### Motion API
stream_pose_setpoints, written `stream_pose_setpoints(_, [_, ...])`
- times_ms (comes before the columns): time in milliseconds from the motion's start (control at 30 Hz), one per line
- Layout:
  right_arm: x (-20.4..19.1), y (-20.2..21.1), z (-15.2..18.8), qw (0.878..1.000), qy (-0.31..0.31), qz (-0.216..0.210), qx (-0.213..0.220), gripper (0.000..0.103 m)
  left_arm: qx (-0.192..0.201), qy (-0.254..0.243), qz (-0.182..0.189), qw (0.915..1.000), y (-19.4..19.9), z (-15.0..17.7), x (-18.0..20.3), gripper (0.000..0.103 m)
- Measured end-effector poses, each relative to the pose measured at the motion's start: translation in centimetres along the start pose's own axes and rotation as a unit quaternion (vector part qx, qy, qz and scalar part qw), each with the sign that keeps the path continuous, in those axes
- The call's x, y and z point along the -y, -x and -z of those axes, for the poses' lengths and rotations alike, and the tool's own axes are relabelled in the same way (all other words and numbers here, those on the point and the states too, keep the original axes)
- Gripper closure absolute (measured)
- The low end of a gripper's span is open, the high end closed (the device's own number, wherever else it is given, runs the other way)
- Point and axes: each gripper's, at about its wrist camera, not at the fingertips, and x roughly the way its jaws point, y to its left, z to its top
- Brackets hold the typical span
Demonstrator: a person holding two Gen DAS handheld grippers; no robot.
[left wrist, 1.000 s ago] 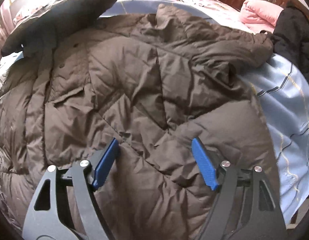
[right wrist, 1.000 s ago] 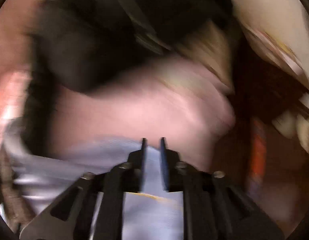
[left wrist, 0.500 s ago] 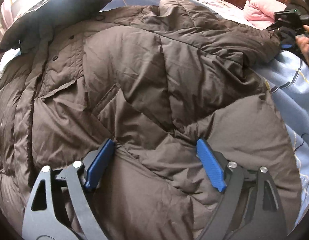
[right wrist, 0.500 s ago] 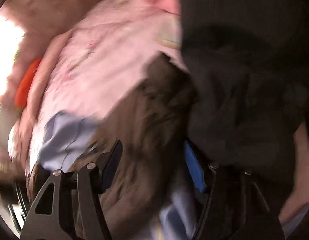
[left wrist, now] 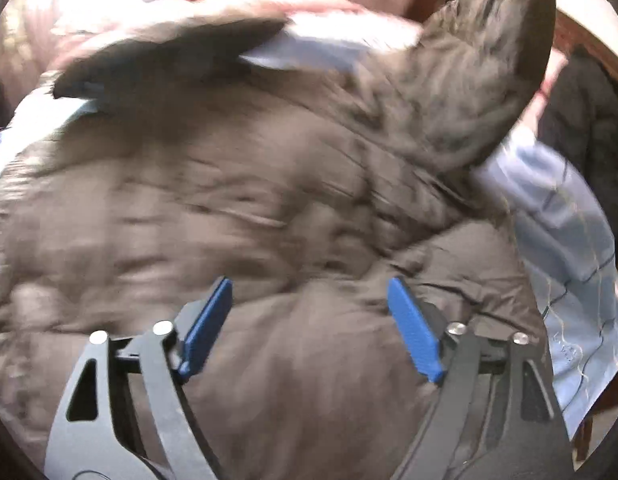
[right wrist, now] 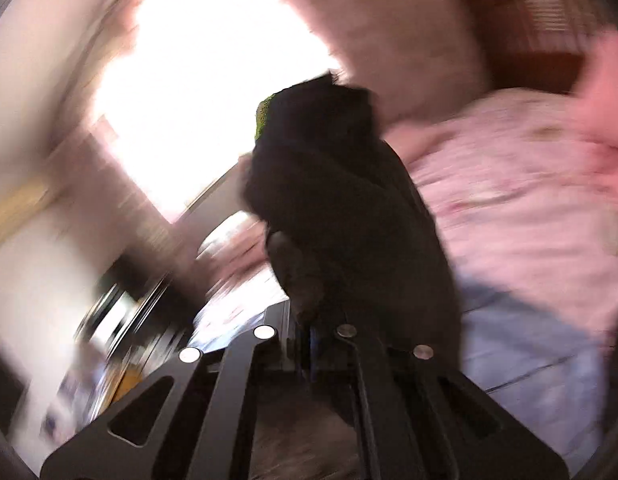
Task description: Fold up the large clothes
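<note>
Your left tool (left wrist: 309, 320) hangs over the brown puffer jacket (left wrist: 237, 216) with its blue pads (left wrist: 207, 326) spread wide and nothing between them. The jacket lies across the bed, covering most of the pale blue striped sheet (left wrist: 565, 248), which shows only along the right edge and in a strip at the top. One sleeve (left wrist: 473, 92) is lifted up and away toward the upper right, its end cut off by the frame. The whole left view is smeared by motion, so seams and buttons are hard to make out.

Your right tool (right wrist: 309, 344) is pinched almost fully together on a dark bunch of jacket fabric (right wrist: 341, 208) that rises straight up from the jaws and reads as a black silhouette against a blown-out window (right wrist: 205, 92). A green patch at its top edge is too blurred to identify. Behind it you can make out a pink quilt (right wrist: 521, 196) and a bit of blue sheet; the left side of that view is only streaks.
</note>
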Motion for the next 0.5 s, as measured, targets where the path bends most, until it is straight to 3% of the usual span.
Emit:
stream_pose_setpoints(33, [-2.5,-2.4,1.3,0.999,0.011,-0.023,-0.026,0.1,0.025,0.011,-0.019,0.9994,2.4,0.0,-2.2,0.01])
stream_pose_setpoints(100, [-7.5,-8.0,5.7,0.993,0.029,-0.06,-0.093,0.1,0.069,0.034,-0.07,0.9946,6.5,0.1,-6.4,0.01])
stream_pose_setpoints(233, [-11.7,-17.3,15.8,0.979,0.026,-0.064,-0.193,0.099,0.087,0.081,-0.135,0.9837,11.3,0.2,-13.8,0.01])
stream_pose_setpoints(300, [-11.5,-21.4,20.2,0.972,0.039,-0.018,-0.23,0.092,0.093,0.112,-0.163,0.9758,12.9,0.7,-17.5,0.01])
stream_pose_setpoints(333, [-10.9,-23.7,22.8,0.964,0.042,0.014,-0.264,0.083,0.091,0.123,-0.169,0.9737,13.3,0.7,-18.6,0.01])
stream_pose_setpoints(367, [-10.3,-25.2,24.5,0.955,0.038,0.031,-0.293,0.066,0.089,0.134,-0.17,0.9722,13.5,1.0,-19.7,0.01])
stream_pose_setpoints(400, [-9.4,-25.9,26.6,0.944,0.018,0.038,-0.327,0.06,0.088,0.143,-0.166,0.9718,13.7,1.0,-20.5,0.01])
stream_pose_setpoints(433, [-8.1,-28.0,26.4,0.94,0.004,0.035,-0.341,0.053,0.087,0.149,-0.162,0.9715,13.6,0.7,-21.0,0.01])
stream_pose_setpoints(500, [-6.6,-26.2,26.2,0.94,-0.026,0.022,-0.34,0.051,0.09,0.147,-0.158,0.9723,13.3,0.1,-21.5,0.01])
